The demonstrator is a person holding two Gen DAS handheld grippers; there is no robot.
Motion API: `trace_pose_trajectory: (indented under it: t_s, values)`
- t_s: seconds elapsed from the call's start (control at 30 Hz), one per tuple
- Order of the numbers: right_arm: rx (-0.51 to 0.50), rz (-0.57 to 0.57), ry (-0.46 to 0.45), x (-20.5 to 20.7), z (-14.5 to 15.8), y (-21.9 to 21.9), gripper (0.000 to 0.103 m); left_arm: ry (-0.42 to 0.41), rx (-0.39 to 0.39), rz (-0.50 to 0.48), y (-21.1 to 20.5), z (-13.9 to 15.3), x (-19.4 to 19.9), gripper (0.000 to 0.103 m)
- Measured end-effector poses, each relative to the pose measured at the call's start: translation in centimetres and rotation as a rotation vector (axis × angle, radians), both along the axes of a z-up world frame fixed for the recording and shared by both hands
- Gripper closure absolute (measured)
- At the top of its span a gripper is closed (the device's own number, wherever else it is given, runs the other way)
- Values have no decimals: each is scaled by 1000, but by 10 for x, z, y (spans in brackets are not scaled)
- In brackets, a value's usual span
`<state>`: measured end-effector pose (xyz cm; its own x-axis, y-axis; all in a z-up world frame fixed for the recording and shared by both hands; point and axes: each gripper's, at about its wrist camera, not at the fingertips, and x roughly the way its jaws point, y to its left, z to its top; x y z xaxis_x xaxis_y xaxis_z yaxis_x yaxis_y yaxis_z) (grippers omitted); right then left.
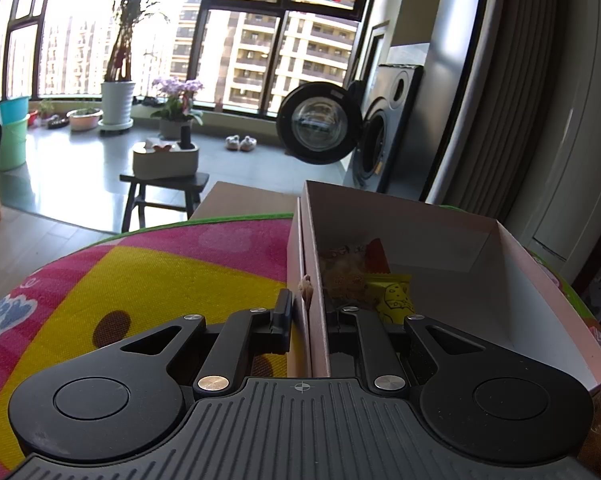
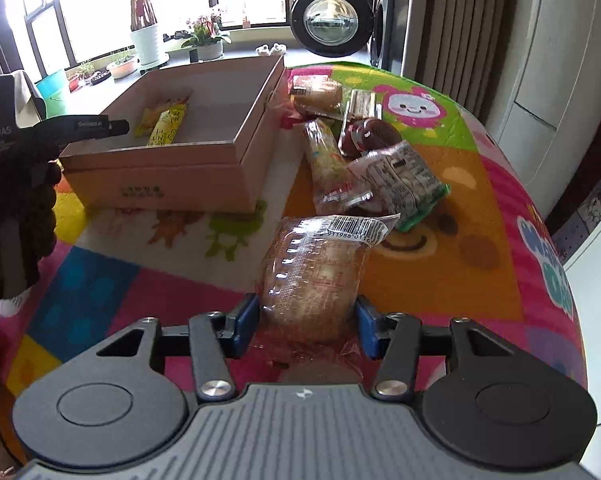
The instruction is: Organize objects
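colourful cartoon mat — right gripper clamps a clear snack pack, barcode reading "911988"; left gripper pinches the cardboard box wall, yellow packets inside.

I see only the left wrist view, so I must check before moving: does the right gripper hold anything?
Observer: Yes. The right gripper is shut on a clear-wrapped packet, above the mat, not yet over the box.
Operator: How many snacks lie outside the box?
Observer: About five, in a pile on the mat to the right of the box.
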<state>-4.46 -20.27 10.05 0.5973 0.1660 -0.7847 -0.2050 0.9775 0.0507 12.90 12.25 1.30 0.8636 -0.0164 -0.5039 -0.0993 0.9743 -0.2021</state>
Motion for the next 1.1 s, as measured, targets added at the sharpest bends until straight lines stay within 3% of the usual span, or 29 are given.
trace_pose_trajectory:
  t_s: [0.2, 0.27, 0.37, 0.53, 0.8, 1.1]
  values:
    - [43, 37, 46, -37, 2, -11, 48, 0, 0, 0, 0, 0, 0, 88]
    - [-7, 42, 25, -46, 4, -8, 22, 0, 0, 0, 0, 0, 0, 88]
    - [-81, 45, -18, -55, 3, -3, 4, 0, 0, 0, 0, 0, 0, 88]
    - [-38, 30, 31, -57, -17, 1, 0, 0, 0, 0, 0, 0, 0, 88]
    - [-30, -92, -130, -80, -38, 9, 0, 0, 0, 0, 0, 0, 0, 88]
    - [-56, -59, -130, -72, -29, 9, 0, 0, 0, 0, 0, 0, 0, 88]
